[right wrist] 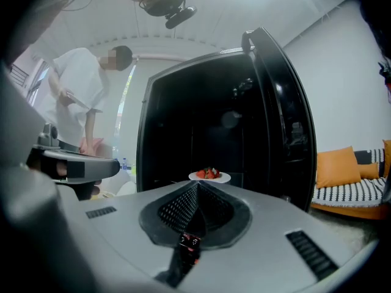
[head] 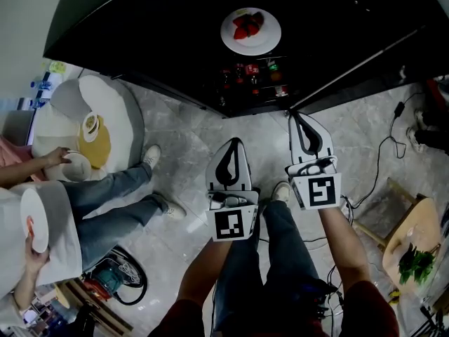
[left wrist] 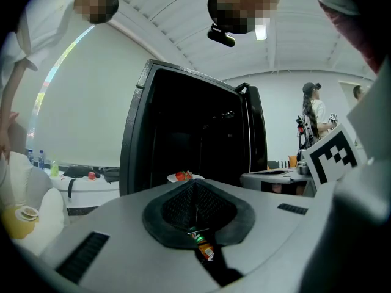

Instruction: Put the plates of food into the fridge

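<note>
A white plate of red food [head: 250, 30] rests on a shelf inside the open black fridge [head: 175, 41]. The same plate [left wrist: 183, 177] shows just past the jaw tips in the left gripper view, and the plate [right wrist: 209, 176] shows likewise in the right gripper view. My left gripper [head: 233, 143] hangs over the floor in front of the fridge, shut and empty. To its right, my right gripper [head: 296, 116] is nearer the fridge's lower edge, also shut with nothing in it. At the left a person holds another white plate [head: 34, 220].
The fridge door [head: 365, 58] stands open at the right. Cans and bottles [head: 254, 76] fill a lower shelf. The person at left stands by a white table [head: 112, 111] with a bowl [head: 76, 166]. A wooden stool with greens [head: 415, 255] and a floor cable [head: 382, 156] lie right.
</note>
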### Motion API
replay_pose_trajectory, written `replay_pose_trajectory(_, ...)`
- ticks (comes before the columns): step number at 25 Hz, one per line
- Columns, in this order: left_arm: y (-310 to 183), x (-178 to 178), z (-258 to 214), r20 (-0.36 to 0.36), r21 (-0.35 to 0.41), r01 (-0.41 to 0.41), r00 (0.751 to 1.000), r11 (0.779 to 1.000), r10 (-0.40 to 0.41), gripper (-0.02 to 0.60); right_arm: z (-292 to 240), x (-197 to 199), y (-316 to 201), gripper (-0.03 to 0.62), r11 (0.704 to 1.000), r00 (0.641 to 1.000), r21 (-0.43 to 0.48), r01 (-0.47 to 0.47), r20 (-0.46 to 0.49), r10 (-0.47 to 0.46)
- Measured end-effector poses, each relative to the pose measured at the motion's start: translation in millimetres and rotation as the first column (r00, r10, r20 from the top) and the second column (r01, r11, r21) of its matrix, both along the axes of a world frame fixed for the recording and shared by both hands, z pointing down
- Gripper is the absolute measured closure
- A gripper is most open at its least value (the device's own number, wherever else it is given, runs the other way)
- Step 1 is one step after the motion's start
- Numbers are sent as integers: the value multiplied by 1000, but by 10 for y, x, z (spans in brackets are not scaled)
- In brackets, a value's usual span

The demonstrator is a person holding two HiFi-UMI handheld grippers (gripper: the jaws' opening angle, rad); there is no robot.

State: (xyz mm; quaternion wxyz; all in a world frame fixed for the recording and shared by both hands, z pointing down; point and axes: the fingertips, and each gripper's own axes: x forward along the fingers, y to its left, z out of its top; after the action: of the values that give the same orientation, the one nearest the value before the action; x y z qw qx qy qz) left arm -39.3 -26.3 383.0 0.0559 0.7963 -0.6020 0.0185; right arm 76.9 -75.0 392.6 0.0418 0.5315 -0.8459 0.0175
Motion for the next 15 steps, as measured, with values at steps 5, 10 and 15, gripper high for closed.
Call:
replay_pose_trajectory(5,-18,33,-196,0,22,-8,1000,1000,8,575,-183,-11,28,585,1000,1000,15,8,-5,-8)
replay_pose_trajectory(10,-26,59,-440,5,34,-24,1000,999,24,575,-405,-25,35,585,1000,1000,23,16,-16,-16)
replay_pose_trajectory(15,-1,73,-651,6,29,-33,999,999,33,575,-667,-22,32,585,999,1000,42,6,8,-6)
